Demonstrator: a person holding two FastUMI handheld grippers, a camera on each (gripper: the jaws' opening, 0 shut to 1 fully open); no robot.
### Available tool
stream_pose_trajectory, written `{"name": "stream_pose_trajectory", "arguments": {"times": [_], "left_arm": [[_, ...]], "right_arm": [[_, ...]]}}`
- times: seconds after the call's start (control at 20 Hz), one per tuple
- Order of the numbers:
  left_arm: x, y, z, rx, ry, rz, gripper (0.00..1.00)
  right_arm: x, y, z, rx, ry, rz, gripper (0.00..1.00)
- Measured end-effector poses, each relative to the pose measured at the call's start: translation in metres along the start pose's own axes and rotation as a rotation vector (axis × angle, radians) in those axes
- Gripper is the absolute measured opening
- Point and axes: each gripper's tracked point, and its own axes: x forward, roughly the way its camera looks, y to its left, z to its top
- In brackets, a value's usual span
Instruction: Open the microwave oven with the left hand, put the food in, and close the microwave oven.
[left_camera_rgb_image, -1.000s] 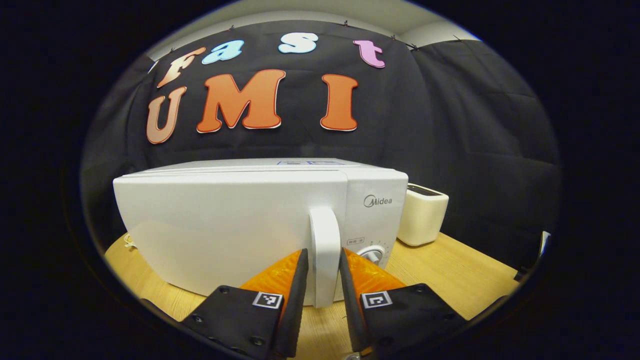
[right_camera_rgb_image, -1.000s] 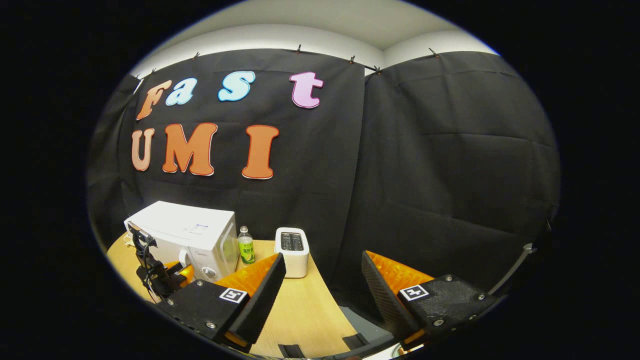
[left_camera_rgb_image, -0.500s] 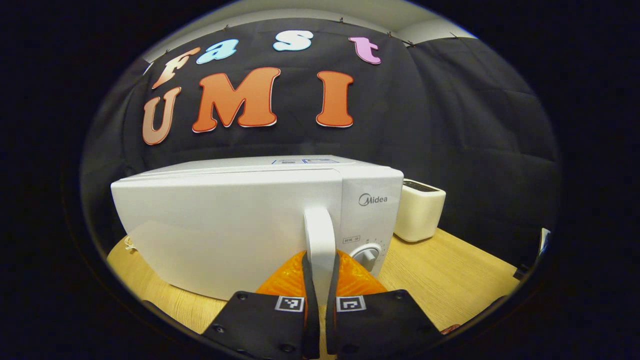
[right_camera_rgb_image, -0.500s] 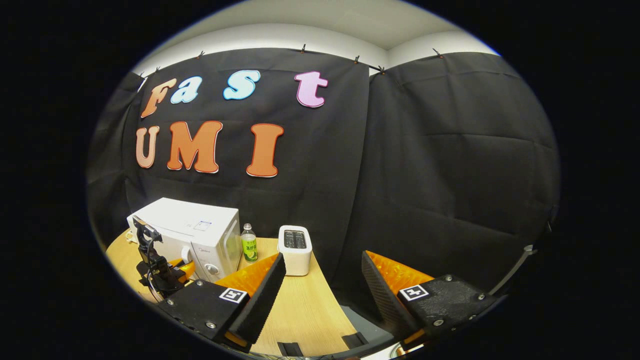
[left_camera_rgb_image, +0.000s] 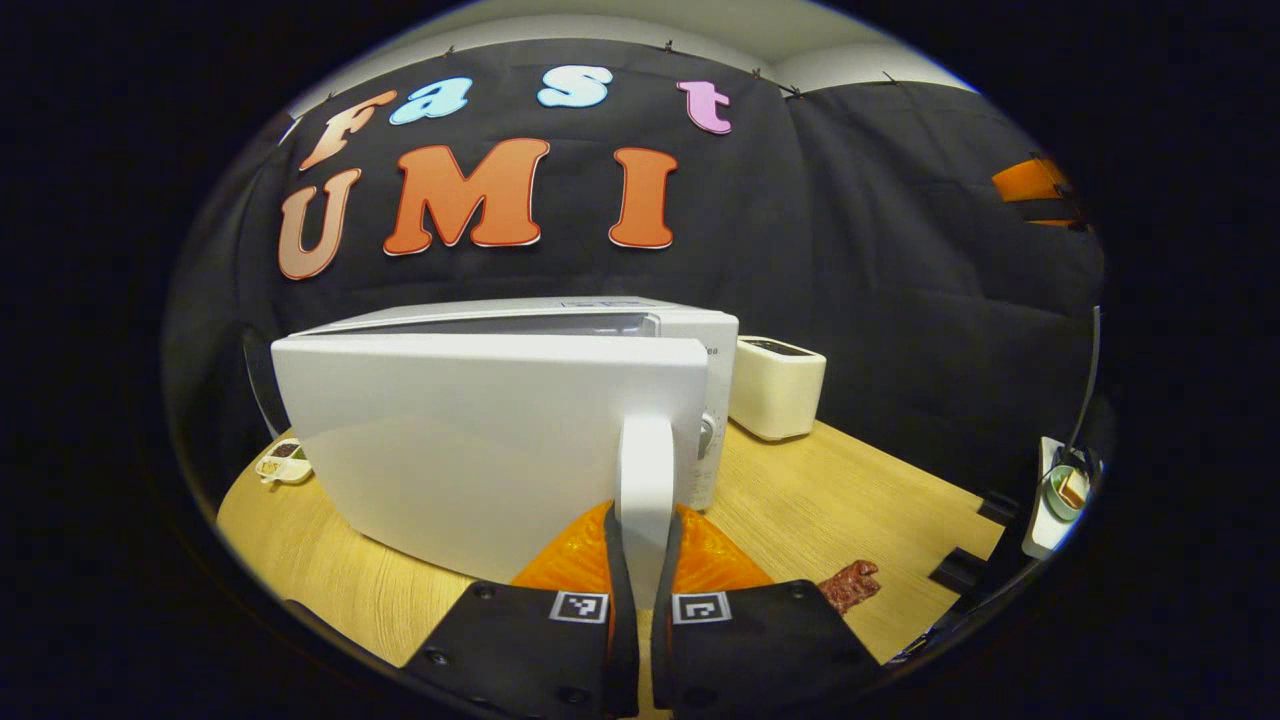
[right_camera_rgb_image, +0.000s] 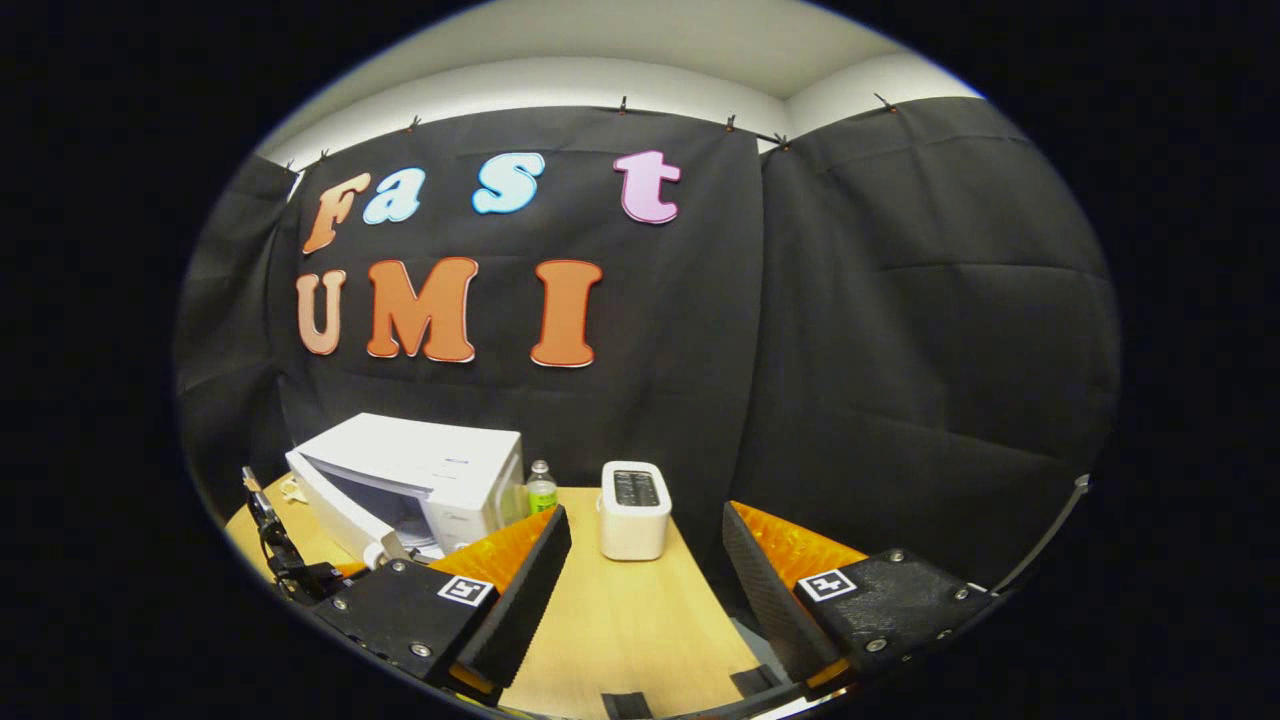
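Left tool (left_camera_rgb_image: 640, 560) clamps the microwave (left_camera_rgb_image: 660, 330) door handle (left_camera_rgb_image: 645, 480), door ajar; the right gripper view reveals the oven cavity (right_camera_rgb_image: 385, 505); right tool (right_camera_rgb_image: 645, 560) gapes empty, lower centre.

Both views are evenly and brightly lit from overhead, with no harsh glare. The white microwave door (left_camera_rgb_image: 480, 440) shows a soft gradient, brighter toward its lower half. Shadows on the wooden surface (right_camera_rgb_image: 620, 620) are faint. Fisheye distortion bends straight edges near the rim; focus is sharp throughout, without motion blur.
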Motion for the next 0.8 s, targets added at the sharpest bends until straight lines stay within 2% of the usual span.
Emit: {"name": "stream_pose_trajectory", "arguments": {"times": [0.3, 0.8], "left_arm": [[-0.052, 0.015, -0.014, 0.001, 0.026, -0.009, 0.09], [-0.138, 0.068, -0.036, 0.009, 0.07, 0.017, 0.1]], "right_arm": [[-0.004, 0.054, 0.006, -0.021, -0.017, 0.09, 0.95], [-0.009, 0.125, 0.006, 0.005, -0.021, 0.183, 0.95]]}}
